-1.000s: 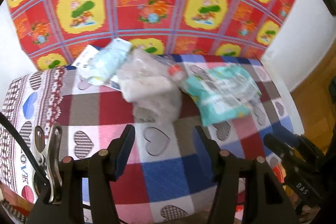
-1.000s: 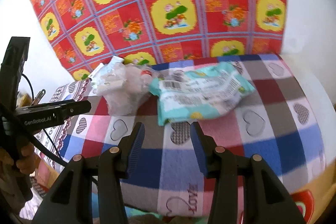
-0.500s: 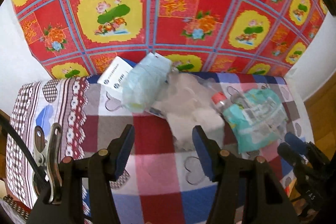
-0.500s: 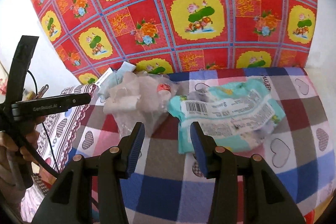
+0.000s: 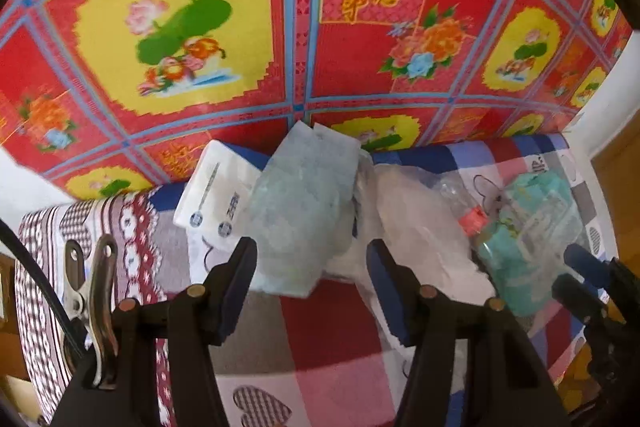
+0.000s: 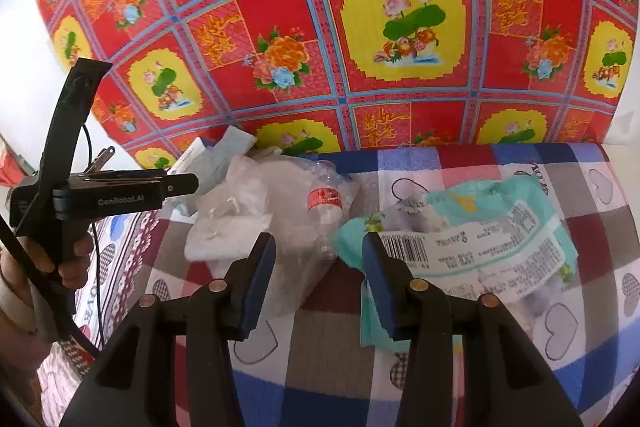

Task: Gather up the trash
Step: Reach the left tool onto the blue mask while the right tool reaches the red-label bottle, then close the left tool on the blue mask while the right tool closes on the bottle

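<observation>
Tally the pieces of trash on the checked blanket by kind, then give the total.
Pale blue packet: 1
White carton with printed marks: 1
Clear plastic bag: 1
Clear bottle with red label: 1
Teal wrapper with barcode: 1
Total: 5

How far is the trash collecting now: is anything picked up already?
Nothing looks collected yet. Both the left gripper and the right gripper are open and empty, close over the pile. Left to do: the pale blue packet, the clear plastic bag with the bottle, and the teal wrapper all lie on the checked blanket.
</observation>
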Available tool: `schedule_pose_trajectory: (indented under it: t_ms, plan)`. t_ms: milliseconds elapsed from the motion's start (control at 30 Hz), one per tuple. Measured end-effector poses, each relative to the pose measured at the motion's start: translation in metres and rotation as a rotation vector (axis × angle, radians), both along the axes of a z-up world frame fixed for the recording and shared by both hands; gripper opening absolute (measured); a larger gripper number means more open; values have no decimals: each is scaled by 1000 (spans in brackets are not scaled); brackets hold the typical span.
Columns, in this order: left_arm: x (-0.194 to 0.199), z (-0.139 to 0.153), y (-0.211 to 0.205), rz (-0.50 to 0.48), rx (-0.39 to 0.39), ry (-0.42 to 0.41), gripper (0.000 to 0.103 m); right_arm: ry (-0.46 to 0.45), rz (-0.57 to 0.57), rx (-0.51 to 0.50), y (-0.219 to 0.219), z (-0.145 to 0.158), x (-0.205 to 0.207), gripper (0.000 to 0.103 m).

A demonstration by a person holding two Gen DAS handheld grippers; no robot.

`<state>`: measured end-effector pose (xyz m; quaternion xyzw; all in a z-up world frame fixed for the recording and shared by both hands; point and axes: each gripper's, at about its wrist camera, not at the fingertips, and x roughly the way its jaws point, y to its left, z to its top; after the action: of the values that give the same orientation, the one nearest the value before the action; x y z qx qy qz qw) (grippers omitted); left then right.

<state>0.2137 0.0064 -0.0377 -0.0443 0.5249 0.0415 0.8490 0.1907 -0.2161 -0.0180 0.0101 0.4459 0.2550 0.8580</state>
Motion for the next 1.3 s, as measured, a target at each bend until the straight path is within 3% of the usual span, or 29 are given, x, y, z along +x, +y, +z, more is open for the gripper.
schedule_pose_trajectory:
  t_ms: [100, 200, 800, 1033, 1200, 1300]
  plan:
    - [13, -9, 1, -29, -1, 20, 61, 6, 0, -10, 7, -3, 9, 46]
    - [22, -18, 2, -51, -4, 39, 70, 14, 0, -23, 12, -7, 16, 46]
    - [45, -50, 13, -60, 25, 43, 70, 91, 10, -84, 34, -45, 52, 46]
    - [48, -52, 19, -30, -8, 31, 70, 101, 39, -97, 48, -54, 62, 46]
    - [46, -52, 26, -22, -15, 13, 63, 102, 41, -106, 54, -63, 66, 46]
    - [45, -52, 28, -16, -14, 0, 52, 108, 43, -101, 56, -65, 67, 46]
